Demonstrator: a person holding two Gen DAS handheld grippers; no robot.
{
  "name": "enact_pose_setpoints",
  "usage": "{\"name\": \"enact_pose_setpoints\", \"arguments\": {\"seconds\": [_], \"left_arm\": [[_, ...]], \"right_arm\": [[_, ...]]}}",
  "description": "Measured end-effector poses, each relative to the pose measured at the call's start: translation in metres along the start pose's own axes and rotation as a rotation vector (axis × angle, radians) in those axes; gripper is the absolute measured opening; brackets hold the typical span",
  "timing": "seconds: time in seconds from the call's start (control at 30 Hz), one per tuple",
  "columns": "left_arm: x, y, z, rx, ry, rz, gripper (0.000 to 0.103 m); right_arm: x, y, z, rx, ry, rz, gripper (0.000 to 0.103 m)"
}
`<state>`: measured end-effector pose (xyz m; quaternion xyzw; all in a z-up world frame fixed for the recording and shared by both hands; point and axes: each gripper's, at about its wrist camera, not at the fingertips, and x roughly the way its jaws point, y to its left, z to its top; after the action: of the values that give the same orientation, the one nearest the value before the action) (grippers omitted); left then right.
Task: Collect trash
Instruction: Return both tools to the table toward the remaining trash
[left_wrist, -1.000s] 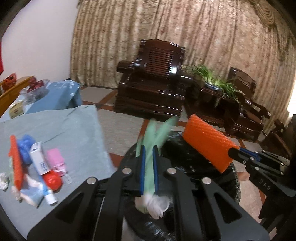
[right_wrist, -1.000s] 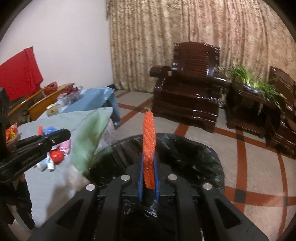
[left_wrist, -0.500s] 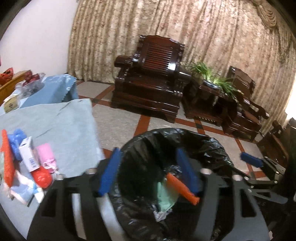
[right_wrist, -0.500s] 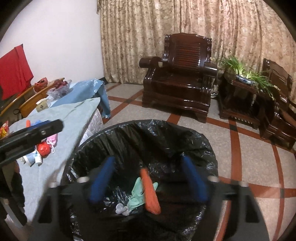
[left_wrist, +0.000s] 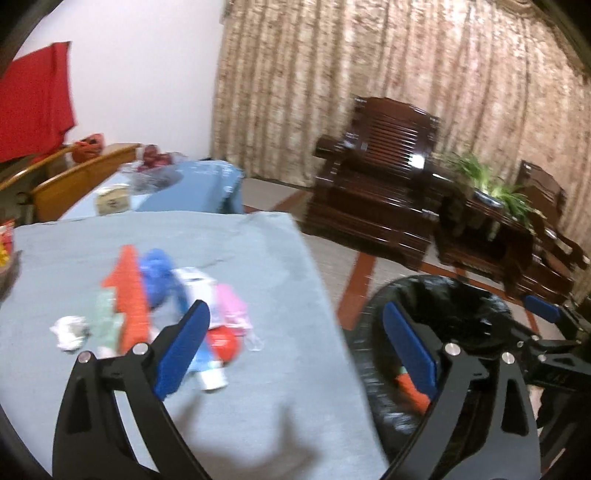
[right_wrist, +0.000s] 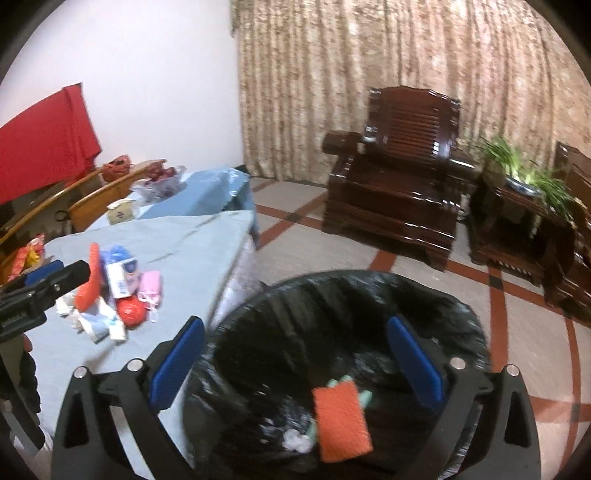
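**Both grippers wide open and empty over table and bin**

The left gripper (left_wrist: 295, 347) stands spread wide, its jaws having just been opening, with nothing between them. Its left pad (left_wrist: 181, 350) shows over the table (left_wrist: 258, 417), the right pad over the rim of the bin (left_wrist: 461, 295). It touches nothing.

The right gripper (right_wrist: 295, 360) is also at full spread, jaws just opened, and holds nothing. It hangs above the bin (right_wrist: 332, 302), whose black liner (right_wrist: 369, 295) holds an orange mesh piece (right_wrist: 341, 421) lying on a pale green scrap (right_wrist: 364, 397) and a white wad (right_wrist: 297, 441).

The remaining trash lies in a heap (left_wrist: 177, 310) near the table's right edge, just beside the bin: an orange mesh strip (left_wrist: 127, 291), a blue wad (left_wrist: 159, 269), a white carton (left_wrist: 195, 282), a pink item (left_wrist: 231, 306), a red ball (left_wrist: 221, 341), a white tube (left_wrist: 212, 376) and crumpled paper (left_wrist: 70, 330). The left view is blurred.
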<state>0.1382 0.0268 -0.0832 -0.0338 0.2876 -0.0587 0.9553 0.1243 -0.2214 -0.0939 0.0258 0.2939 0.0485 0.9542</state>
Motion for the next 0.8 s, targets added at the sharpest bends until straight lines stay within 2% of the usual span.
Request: {"name": "enact_pose_setpoints", "arguments": {"seconds": [0.43,0.67,0.8], "left_arm": [[-0.037,0.12,-0.01,-0.083,-0.024,0.239,0.092],[-0.033,0.161,-0.026,-0.122,0.011,0.31,0.092],[-0.021,0.177,-0.035,-0.139,0.04,0.331,0.092]], "right_arm": [[0.036,0.09,0.014,-0.066,-0.034,0.135,0.097],[0.058,0.135,0.006,-0.113,-0.028,0.188,0.097],[0.071,0.157,0.0,-0.129,-0.018,0.212,0.092]]}}
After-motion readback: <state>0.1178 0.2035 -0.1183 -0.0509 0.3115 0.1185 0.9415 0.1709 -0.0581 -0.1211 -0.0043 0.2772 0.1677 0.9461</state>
